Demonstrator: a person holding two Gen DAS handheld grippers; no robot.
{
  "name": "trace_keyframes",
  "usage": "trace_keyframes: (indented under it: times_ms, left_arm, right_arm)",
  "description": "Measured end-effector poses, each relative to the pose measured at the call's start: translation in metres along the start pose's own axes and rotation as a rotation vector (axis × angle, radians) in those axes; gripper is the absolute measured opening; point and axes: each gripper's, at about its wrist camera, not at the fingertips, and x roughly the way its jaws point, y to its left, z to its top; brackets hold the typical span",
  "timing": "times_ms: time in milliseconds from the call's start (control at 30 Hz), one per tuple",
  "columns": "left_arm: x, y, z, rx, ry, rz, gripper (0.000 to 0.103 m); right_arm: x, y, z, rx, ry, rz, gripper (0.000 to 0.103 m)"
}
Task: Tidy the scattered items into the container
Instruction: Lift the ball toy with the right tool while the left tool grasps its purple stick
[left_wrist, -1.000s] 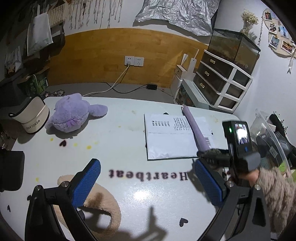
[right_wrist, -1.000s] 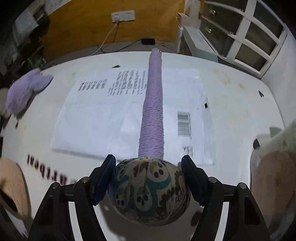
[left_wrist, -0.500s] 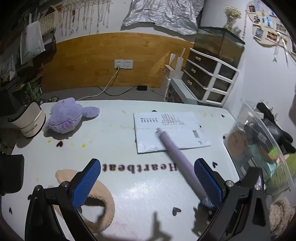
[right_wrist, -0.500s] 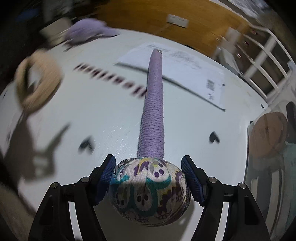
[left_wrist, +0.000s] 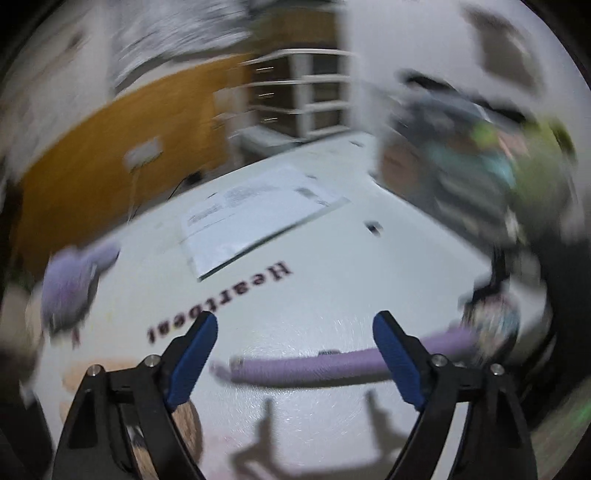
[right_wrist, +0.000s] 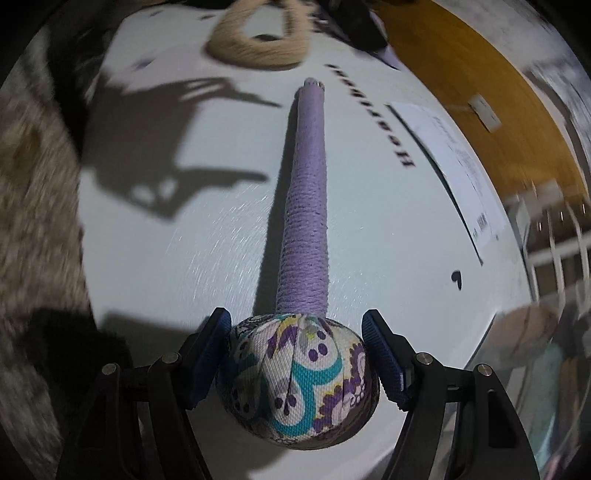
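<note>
We have the right gripper (right_wrist: 297, 356) clamped on the massage hammer (right_wrist: 299, 380) above the surface (right_wrist: 221, 240), left gripper (left_wrist: 295, 354) spread, holding nothing.

Both wrist cameras look down low over the white surface (left_wrist: 332, 288), sharing the purple stick (right_wrist: 306, 206) and paper (left_wrist: 255, 218).

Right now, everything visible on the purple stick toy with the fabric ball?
The toy is a long lavender yarn-wrapped shaft ending in a patterned fabric ball, printed purple, teal and yellow. The right gripper clamps the ball from both sides. The shaft points away over the white table, apparently lifted clear; its far tip is free.
</note>
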Motion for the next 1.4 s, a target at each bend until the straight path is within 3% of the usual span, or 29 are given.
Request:
trace_keyframes:
  times_ms: [167, 233, 333, 500, 533, 600, 700, 733, 833, 967, 1033, 1200, 1400]
  left_arm:
    - [0.019, -0.034, -0.027, 0.398, 0.022, -0.050, 0.085]
    - [0.025, -0.042, -0.033, 0.516, 0.037, -0.067, 0.084]
    - [0.036, -0.051, -0.034, 0.633, 0.064, -0.109, 0.076]
    - [0.050, -0.067, -0.034, 0.727, 0.132, -0.201, 0.070]
    - [0.053, -0.070, -0.035, 0.737, 0.146, -0.215, 0.065]
    - [0.061, -0.079, -0.043, 0.759, 0.194, -0.238, 0.043]
    - [0.065, -0.081, -0.044, 0.753, 0.198, -0.232, 0.040]
    - [0.066, -0.079, -0.042, 0.736, 0.202, -0.239, 0.033]
    - [0.067, -0.073, -0.038, 0.686, 0.206, -0.266, 0.030]
    - [0.065, -0.070, -0.039, 0.668, 0.187, -0.280, 0.030]
    - [0.063, -0.070, -0.042, 0.669, 0.170, -0.282, 0.030]
    - [0.060, -0.067, -0.047, 0.667, 0.135, -0.305, 0.029]
    - [0.058, -0.063, -0.047, 0.665, 0.122, -0.342, 0.029]
  right_arm:
    - [-0.002, 0.013, -0.008, -0.159, 0.008, -0.028, 0.073]
    - [-0.002, 0.013, -0.011, -0.188, 0.008, -0.032, 0.073]
    - [-0.001, 0.012, -0.014, -0.221, 0.008, -0.036, 0.073]
    - [0.000, 0.010, -0.017, -0.241, 0.006, -0.075, 0.073]
    - [0.002, 0.008, -0.017, -0.237, 0.009, -0.092, 0.073]
    - [0.004, 0.004, -0.018, -0.224, 0.016, -0.122, 0.073]
    - [0.000, -0.004, -0.016, -0.130, 0.031, -0.132, 0.073]
    - [-0.005, -0.008, -0.015, -0.080, 0.025, -0.148, 0.073]
    - [-0.025, -0.028, -0.014, 0.161, 0.005, -0.177, 0.073]
    - [-0.064, -0.067, -0.033, 0.725, -0.060, -0.137, 0.074]
    - [-0.078, -0.080, -0.055, 1.071, -0.133, -0.059, 0.074]
    - [-0.067, -0.056, -0.109, 1.804, -0.324, 0.178, 0.073]
    - [-0.007, -0.020, -0.118, 2.227, -0.432, 0.431, 0.073]
